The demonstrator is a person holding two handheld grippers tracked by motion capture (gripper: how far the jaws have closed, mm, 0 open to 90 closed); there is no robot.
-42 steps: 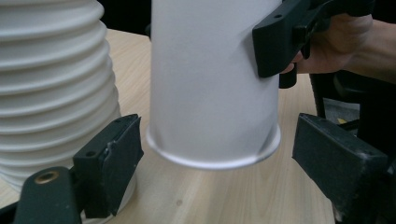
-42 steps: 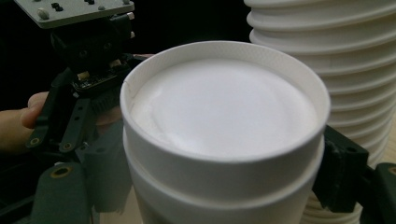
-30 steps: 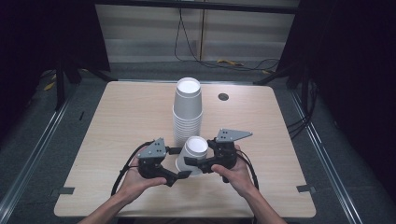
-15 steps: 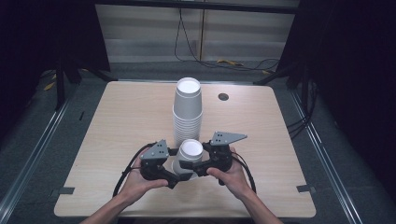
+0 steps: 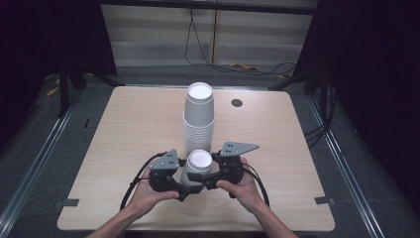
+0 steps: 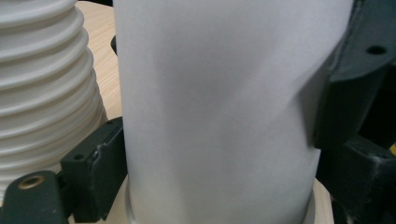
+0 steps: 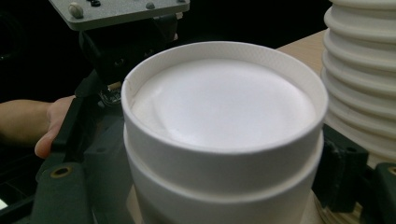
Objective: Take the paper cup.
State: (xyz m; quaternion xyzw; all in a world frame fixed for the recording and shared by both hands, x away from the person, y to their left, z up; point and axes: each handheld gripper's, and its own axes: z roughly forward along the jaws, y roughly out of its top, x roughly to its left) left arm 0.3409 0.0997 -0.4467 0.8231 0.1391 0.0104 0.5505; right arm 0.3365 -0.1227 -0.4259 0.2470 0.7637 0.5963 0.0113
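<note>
Two nested white paper cups (image 5: 199, 159), bottoms up, stand near the front middle of the wooden table (image 5: 133, 124). My left gripper (image 5: 185, 181) comes in from the left, shut on the lower cup wall (image 6: 215, 93), which shows a slight crease. From the right, my right gripper (image 5: 203, 173) is shut around the cups (image 7: 224, 102) just below the top rim. A tall stack of upturned white cups (image 5: 199, 116) rises right behind them; its ridged rims (image 7: 364, 70) almost touch the held cups.
A round dark cable hole (image 5: 236, 102) sits at the back right of the table. Bare tabletop lies to both sides of the tall stack (image 6: 42, 84). Dark floor, metal rails and cables surround the table.
The held cups and both grippers have shifted slightly left and toward the table's front edge. The tall stack has not moved.
</note>
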